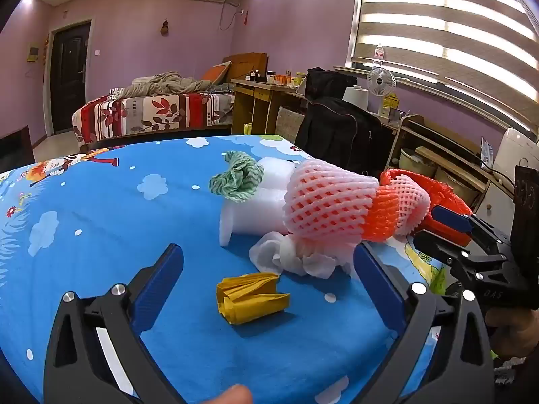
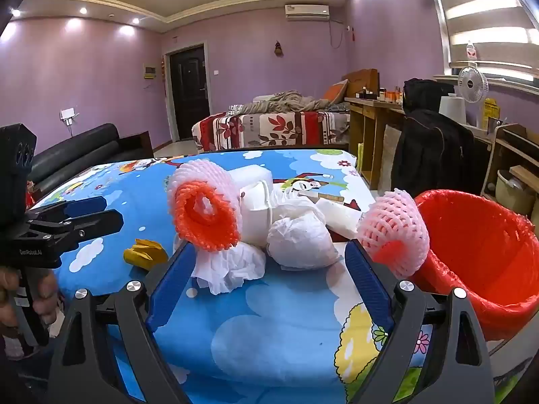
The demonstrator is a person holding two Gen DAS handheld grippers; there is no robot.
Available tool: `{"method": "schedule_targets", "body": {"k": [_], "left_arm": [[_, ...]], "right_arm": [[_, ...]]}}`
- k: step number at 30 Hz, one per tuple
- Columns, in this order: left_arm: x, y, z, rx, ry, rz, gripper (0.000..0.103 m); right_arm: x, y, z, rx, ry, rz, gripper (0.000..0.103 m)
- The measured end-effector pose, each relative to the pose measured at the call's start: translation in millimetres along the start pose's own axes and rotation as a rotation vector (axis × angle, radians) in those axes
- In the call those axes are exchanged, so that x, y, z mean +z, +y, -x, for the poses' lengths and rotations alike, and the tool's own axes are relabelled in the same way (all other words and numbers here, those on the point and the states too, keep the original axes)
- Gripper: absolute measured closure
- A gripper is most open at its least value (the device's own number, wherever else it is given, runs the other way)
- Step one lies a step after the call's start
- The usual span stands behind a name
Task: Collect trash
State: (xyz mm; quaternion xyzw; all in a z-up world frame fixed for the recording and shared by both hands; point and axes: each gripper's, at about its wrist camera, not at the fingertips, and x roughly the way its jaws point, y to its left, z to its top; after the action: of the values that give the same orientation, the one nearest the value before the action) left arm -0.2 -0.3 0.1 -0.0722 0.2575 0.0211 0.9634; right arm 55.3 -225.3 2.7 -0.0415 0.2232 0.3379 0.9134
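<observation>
Trash lies on a table with a blue cartoon cloth [image 1: 101, 208]. A folded yellow paper [image 1: 251, 298] lies between the open fingers of my left gripper [image 1: 267, 276]. Behind it are crumpled white tissue [image 1: 293, 259], a pink and orange foam net [image 1: 330, 208], white foam blocks [image 1: 249, 212] and a green cloth wad [image 1: 237, 178]. My right gripper [image 2: 269, 269] is open and empty, with crumpled white tissue [image 2: 299, 242] just ahead of its fingers. A second pink foam net [image 2: 394, 235] lies beside a red mesh basket [image 2: 481, 252] at the right.
Each gripper shows in the other's view: the right [image 1: 471, 235], the left [image 2: 74, 222]. Beyond the table are a bed [image 2: 269, 128], a black sofa [image 2: 77, 155], a wooden desk with bottles [image 2: 370, 114] and a chair with a black jacket [image 2: 434, 148].
</observation>
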Motion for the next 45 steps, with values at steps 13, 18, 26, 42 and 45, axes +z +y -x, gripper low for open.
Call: {"method": "schedule_targets", "body": {"k": [13,18,26,42,45], "left_arm": [[0.0,0.3,-0.1,-0.004,0.002,0.006,0.005],[0.0,0.4,-0.2,-0.004,0.003,0.007,0.005],[0.0,0.3,-0.2,-0.004,0.004,0.007,0.005],[0.0,0.5,-0.3,-0.005,0.006,0.009,0.005],[0.1,0.4,-0.2,-0.005,0.005,0.009,0.005]], "right_arm": [[-0.4,-1.7,-1.5,0.0,0.004,-0.005,0.018],[-0.1,-1.4,-1.1,0.002,0.003,-0.007,0.018],[0.1,-1.6,-1.4,0.004,0.003,-0.009,0.018],[0.3,-2.3,-1.3,0.005,0.003,-0.011,0.018],[0.3,-2.1,-1.5,0.005,0.003,-0.012,0.018]]}}
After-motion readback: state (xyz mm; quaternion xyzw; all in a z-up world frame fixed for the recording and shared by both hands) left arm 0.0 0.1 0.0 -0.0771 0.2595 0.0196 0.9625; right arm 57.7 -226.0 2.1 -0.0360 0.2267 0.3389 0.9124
